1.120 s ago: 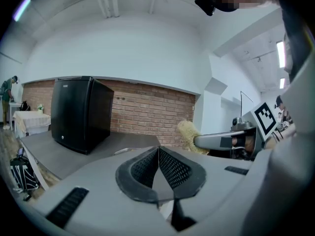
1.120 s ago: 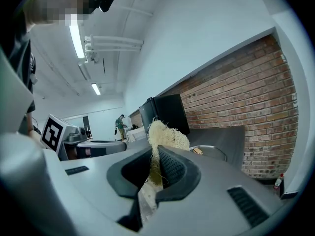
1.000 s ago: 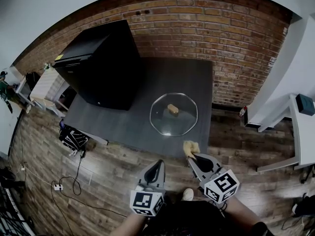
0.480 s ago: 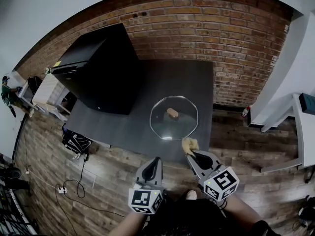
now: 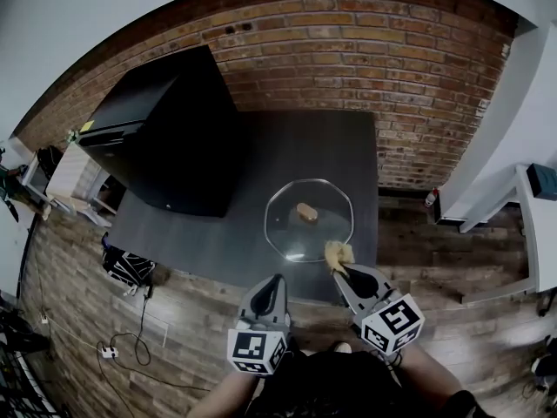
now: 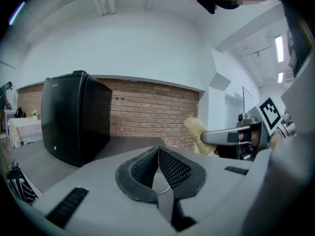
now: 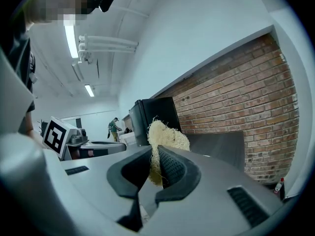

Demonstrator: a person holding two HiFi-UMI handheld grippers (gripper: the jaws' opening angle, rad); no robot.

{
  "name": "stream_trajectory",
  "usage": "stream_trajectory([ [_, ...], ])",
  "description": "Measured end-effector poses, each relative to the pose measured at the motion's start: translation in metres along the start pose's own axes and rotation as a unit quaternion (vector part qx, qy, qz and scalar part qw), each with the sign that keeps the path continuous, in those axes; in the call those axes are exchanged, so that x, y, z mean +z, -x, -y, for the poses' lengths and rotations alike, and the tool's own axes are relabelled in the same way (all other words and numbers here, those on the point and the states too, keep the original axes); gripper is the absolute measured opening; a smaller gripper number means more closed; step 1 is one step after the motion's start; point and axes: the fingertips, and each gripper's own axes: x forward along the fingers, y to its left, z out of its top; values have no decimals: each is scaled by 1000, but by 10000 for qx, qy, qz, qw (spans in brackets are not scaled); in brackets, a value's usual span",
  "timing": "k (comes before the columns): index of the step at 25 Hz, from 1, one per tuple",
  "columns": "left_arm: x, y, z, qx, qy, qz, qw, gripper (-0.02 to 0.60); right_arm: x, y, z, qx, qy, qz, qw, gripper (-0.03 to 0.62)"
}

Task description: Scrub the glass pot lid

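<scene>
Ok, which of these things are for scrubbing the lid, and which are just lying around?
For the job:
glass lid
scrubber, held in the right hand-held gripper
left hand-held gripper, shut, empty
table

Lying about:
black fridge
bottle on the floor

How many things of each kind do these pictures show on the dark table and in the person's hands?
glass pot lid: 1
black mini fridge: 1
fibre scrubber: 1
grippers: 2, the left gripper shut and empty, the right gripper shut on the fibre scrubber
Total: 5
</scene>
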Motion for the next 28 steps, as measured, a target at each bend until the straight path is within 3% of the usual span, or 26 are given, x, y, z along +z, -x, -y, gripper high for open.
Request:
stream_trajectory([
  [16, -15, -82, -101, -907, -49, -539, 9944, 35, -1, -104, 21, -1057, -299, -222, 9937, 41],
  [28, -64, -119, -141, -1724, -204, -1200, 9775, 34, -30, -160, 20, -2009, -615, -350, 9770, 41],
])
